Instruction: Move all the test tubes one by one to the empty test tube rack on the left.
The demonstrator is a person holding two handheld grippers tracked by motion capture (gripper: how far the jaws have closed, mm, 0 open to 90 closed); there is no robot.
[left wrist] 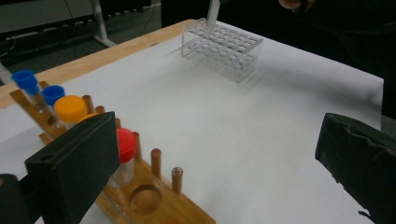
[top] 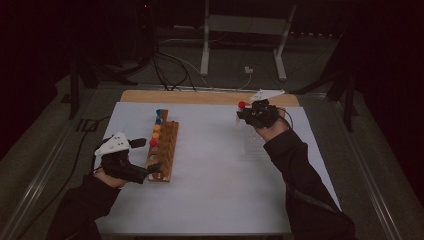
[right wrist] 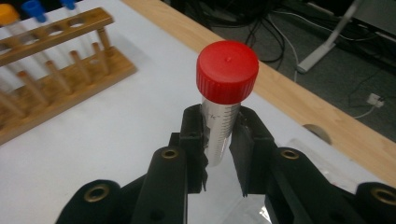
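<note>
The red-capped tube (right wrist: 220, 122) is grasped upright by the right tongs (right wrist: 218, 154); it should be lowered straight into the clear rack (left wrist: 223, 50) below. Left tongs (left wrist: 219, 168) are released.

Wooden rack (top: 162, 147); clear plastic tube (right wrist: 218, 133), glossy red cap (right wrist: 227, 71); matt white paper (top: 215, 170).
</note>
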